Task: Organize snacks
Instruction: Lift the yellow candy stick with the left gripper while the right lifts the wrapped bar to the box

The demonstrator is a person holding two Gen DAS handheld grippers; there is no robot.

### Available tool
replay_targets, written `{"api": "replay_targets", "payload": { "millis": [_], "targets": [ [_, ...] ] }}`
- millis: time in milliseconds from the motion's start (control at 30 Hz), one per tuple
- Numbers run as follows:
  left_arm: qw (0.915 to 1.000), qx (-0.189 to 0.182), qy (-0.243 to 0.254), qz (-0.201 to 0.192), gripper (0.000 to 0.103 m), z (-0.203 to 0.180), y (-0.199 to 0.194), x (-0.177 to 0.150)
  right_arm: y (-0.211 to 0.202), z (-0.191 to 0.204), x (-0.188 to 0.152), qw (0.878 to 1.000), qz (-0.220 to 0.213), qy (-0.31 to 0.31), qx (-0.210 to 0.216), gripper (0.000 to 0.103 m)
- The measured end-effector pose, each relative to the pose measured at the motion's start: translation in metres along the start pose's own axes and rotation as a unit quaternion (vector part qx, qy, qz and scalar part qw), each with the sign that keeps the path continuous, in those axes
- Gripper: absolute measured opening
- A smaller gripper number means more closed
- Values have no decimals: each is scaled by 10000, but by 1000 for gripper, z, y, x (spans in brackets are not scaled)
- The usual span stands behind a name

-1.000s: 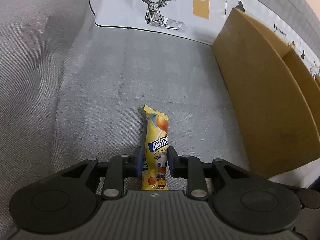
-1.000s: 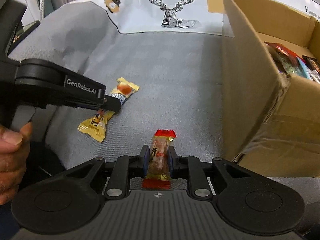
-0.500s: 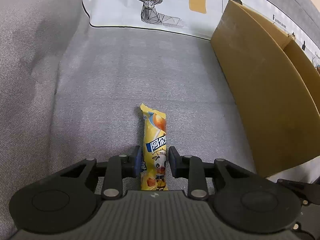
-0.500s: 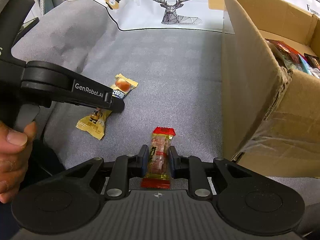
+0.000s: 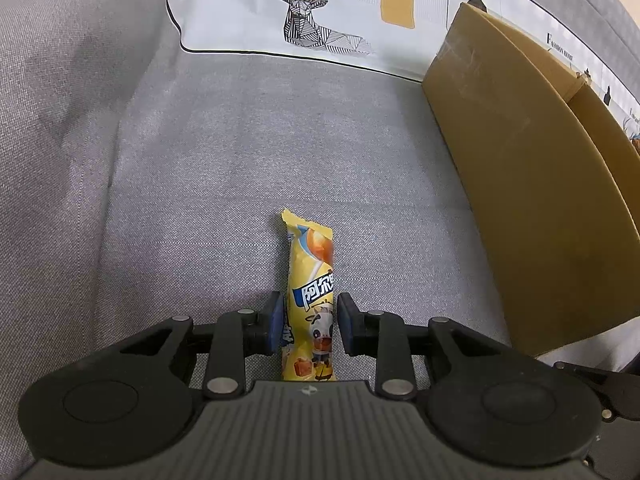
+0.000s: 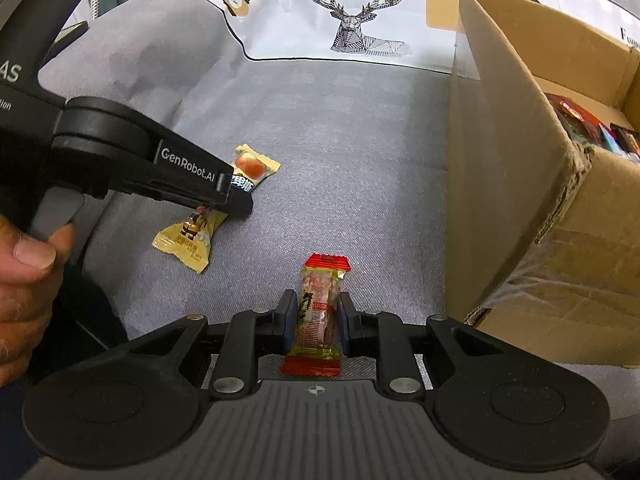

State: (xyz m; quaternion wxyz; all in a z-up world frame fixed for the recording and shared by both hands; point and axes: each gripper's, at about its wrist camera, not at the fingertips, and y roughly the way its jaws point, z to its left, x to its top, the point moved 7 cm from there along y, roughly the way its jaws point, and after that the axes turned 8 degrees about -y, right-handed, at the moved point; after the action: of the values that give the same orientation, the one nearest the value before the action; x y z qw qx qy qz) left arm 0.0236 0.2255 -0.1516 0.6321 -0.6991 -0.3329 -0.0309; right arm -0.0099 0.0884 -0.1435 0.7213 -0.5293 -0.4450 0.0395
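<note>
- While the left gripper (image 5: 307, 328) is seen through its own camera, its blue pads sit on either side of a yellow snack packet (image 5: 310, 300); the left pad looks to be touching the wrapper and a thin gap shows at the right, so I cannot tell whether the grip is firm or only closing.
- That packet points toward 12 o'clock over the grey sofa cushion (image 5: 240, 168), and the cardboard box (image 5: 532, 208) stands at about 2 o'clock, well apart.
- From the right camera, the right gripper (image 6: 313, 322) is clamped on a red-ended snack bar (image 6: 318, 312), both pads pressed to its middle.
- At about 10 o'clock the left tool reaches over the yellow packet, whose ends stick out from under its tip; a hand (image 6: 24, 280) works its trigger.
- The box is open at 2 o'clock, with other packets (image 6: 580, 120) already inside.
- Judged from this, both snacks are headed for the box.
- To do it well, squeeze the left grip fully before lifting, since the wrapper is slippery and soft.
- Carry each packet clear over the near box wall, then release above the pile, one tool at a time so they do not collide.
</note>
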Motion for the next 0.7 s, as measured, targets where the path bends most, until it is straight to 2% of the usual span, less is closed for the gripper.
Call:
{"api": "replay_targets", "payload": {
  "millis": [300, 500, 700],
  "targets": [
    [9998, 108, 139, -21, 30, -4, 1, -2, -3, -1, -1, 9999, -49, -97, -32, 22],
    [9998, 98, 176, -50, 20, -2, 2, -1, -6, -1, 0, 9999, -65, -76, -58, 21],
    [9993, 62, 218, -296, 19, -1, -6, 1, -10, -3, 2, 9998, -178, -21, -74, 20]
  ]
}}
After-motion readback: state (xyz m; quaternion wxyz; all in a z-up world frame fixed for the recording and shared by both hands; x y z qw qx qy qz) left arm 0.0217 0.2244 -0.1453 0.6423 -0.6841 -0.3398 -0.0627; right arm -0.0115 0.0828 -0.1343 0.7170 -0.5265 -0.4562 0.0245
